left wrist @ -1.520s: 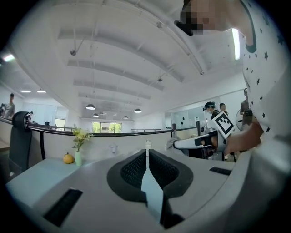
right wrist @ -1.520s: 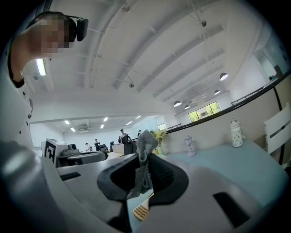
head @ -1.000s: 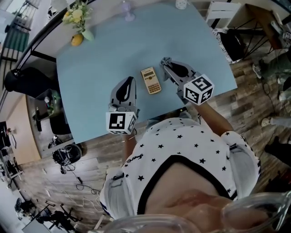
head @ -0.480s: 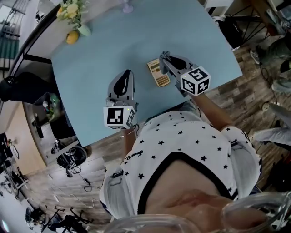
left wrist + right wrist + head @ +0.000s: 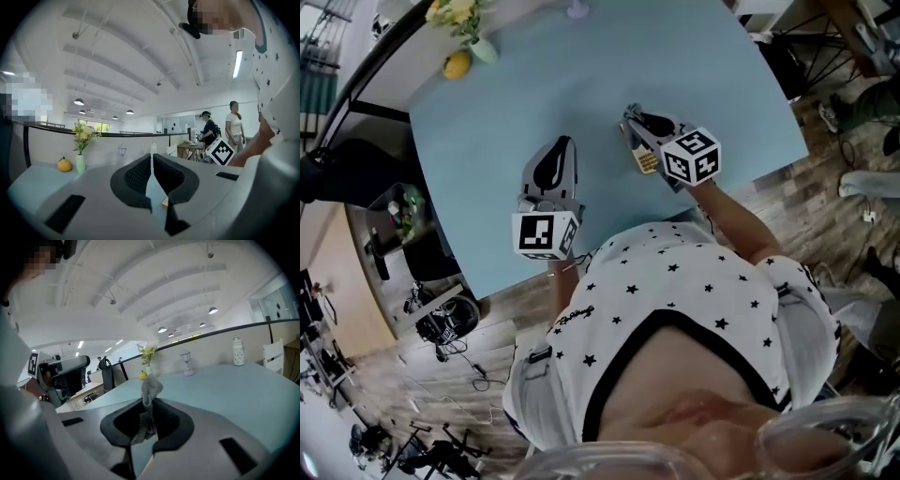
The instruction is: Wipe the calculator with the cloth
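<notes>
While the slim tan pocket calculator (image 5: 645,160) lies toward the 4 o'clock corner of the table, it is partly covered by my right gripper (image 5: 632,120), which hangs directly over it. My right jaws are clamped on a small grey knitted cloth (image 5: 149,391). One tuft stands up past the tips and the rest hangs down between the pads. My left gripper (image 5: 563,148) sits at 8 o'clock from the calculator and apart from it, its jaws drawn together on nothing.

Procedure, as I judge it:
1. Lower the right gripper until the hanging cloth, not the hard jaw tips, meets the keypad.
2. Stroke along the calculator's long axis with light, even pressure.
3. The calculator looks light and the table smooth, so expect it to slide. Bring the left gripper against one short edge as a brace.
4. Hold the clamp firm, since a loosened cloth would drop out mid-stroke.

The surface is a plain light-blue table (image 5: 516,103). At its 11 o'clock corner stand a pale green vase of yellow flowers (image 5: 80,161) and a round orange fruit (image 5: 64,164). A clear goblet (image 5: 186,363) and a white canister (image 5: 238,352) stand along the far edge. The floor (image 5: 422,375) is wood-patterned and the ceiling (image 5: 140,70) is white and ribbed. Two people (image 5: 233,126) stand in the background.
</notes>
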The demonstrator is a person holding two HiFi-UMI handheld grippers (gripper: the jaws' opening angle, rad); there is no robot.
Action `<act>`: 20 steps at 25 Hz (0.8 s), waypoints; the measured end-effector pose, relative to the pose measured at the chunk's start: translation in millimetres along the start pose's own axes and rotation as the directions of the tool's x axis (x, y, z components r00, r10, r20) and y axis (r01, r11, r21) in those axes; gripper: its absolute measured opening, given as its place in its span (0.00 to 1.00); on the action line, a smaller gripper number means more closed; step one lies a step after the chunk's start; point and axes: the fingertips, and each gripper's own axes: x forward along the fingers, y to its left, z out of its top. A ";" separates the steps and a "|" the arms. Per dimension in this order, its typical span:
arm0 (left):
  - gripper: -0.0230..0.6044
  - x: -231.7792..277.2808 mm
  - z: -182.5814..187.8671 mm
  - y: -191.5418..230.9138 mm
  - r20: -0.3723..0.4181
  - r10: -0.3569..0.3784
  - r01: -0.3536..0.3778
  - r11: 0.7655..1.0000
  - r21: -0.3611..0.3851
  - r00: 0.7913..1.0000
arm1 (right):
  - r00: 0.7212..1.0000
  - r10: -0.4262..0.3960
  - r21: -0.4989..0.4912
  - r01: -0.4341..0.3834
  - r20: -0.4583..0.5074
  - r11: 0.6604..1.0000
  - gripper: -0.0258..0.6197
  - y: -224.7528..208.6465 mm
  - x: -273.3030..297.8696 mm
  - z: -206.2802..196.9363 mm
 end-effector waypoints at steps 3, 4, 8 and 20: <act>0.10 0.0 -0.4 10.5 0.003 -0.001 0.001 1.000 -0.009 1.000 | 0.999 0.009 -0.017 -0.009 -0.038 1.000 0.12 4.7 16.8 -5.8; 0.10 -0.2 -0.7 14.5 0.005 0.001 -0.001 1.000 -0.013 1.000 | 0.999 0.010 -0.022 -0.012 -0.052 1.000 0.12 5.8 22.3 -8.3; 0.10 -2.1 -4.1 28.2 0.006 0.015 -0.015 0.999 -0.031 1.000 | 0.994 0.012 -0.042 -0.017 -0.113 0.999 0.12 6.8 40.1 -20.7; 0.10 -14.9 -11.9 62.7 0.009 0.083 -0.082 0.993 -0.080 0.997 | 0.966 -0.043 -0.089 0.021 -0.254 0.996 0.12 -8.4 60.8 -50.5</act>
